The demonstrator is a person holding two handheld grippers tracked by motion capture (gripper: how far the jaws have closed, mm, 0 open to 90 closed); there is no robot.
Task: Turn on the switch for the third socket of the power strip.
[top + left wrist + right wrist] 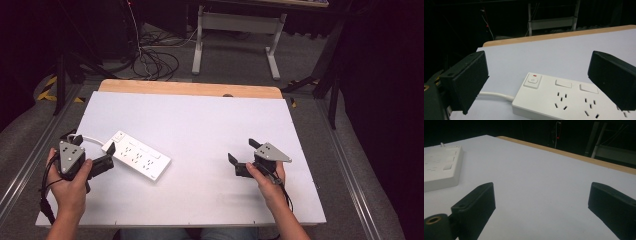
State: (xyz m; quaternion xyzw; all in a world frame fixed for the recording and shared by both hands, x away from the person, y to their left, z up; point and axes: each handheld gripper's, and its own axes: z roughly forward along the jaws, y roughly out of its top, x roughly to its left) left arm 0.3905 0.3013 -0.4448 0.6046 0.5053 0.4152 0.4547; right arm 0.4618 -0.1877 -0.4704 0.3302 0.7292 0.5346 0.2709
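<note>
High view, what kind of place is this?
Probably a lab or workshop recording station: a white-topped wooden table, loose black cables on the floor, and a white metal desk frame behind.

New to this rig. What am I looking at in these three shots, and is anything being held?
There is no robot arm here. A person sits at a white table and holds a hand-held two-jaw tool in each hand.

The high view comes from a fixed camera above the person, looking forward and down. There the left tool is at the left and the right tool at the right.

The other two shots come from cameras riding on the tools, each looking along its own two black jaws.

On the table lies a white power strip with a switch at one end and a white cord. The left tool's jaws stand wide apart on either side of the strip's switch end, not touching it. The right tool is open over bare table. Nothing is held.
</note>
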